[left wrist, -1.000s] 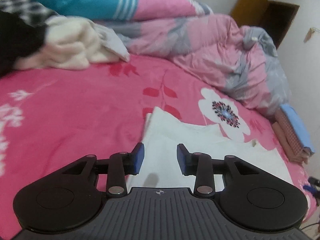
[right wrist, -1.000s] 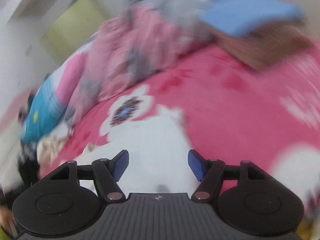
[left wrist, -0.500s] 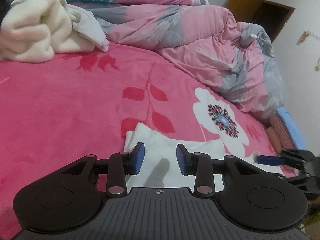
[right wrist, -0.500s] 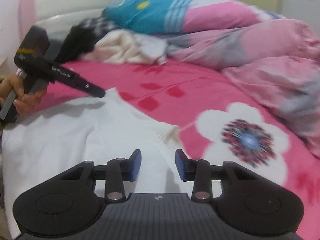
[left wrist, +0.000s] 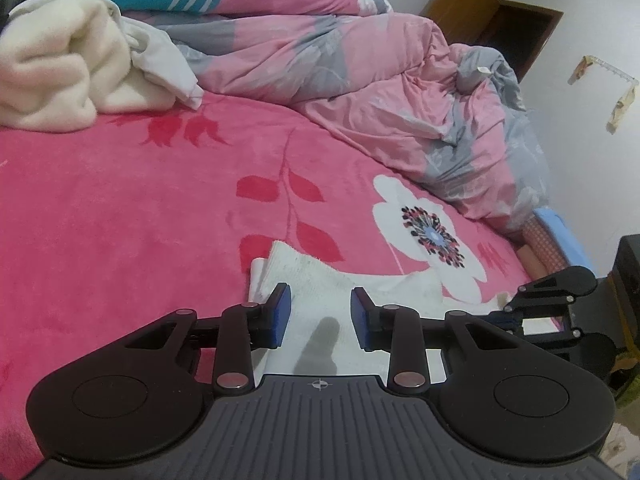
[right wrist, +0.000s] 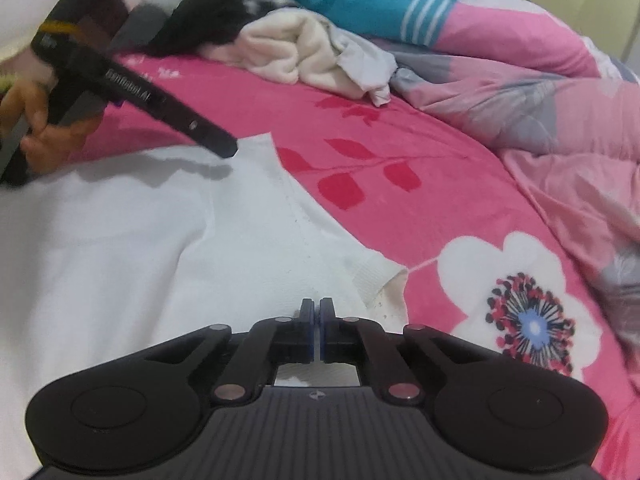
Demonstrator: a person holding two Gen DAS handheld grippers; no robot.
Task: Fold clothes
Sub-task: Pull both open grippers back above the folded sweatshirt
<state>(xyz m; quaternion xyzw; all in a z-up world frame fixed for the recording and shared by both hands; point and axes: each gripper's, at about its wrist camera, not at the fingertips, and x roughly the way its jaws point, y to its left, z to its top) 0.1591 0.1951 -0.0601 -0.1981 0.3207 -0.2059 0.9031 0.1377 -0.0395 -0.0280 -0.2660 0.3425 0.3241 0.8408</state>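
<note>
Light: you have even, soft indoor brightness, no glare.
Shadows: your black left gripper (right wrist: 230, 148) casts a soft grey one on the white knit garment (right wrist: 120, 240).
Blur: far-left hand (right wrist: 36, 128) smeared.
Edges: fisheye bending, dark corners.

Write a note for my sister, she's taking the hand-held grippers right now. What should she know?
Right hand-held gripper: jaws just closed, shut at the near edge of the white top, by a ribbed cuff. Whether cloth is pinched is hard to tell.
Left hand-held gripper: open, pads either side of the top's other end, not pressing it.
The top lies spread flat on the pink blanket; unfolded clothes sit piled behind.
Done: top laid out. Left: close the left one, make the folds, then do the pile.
</note>
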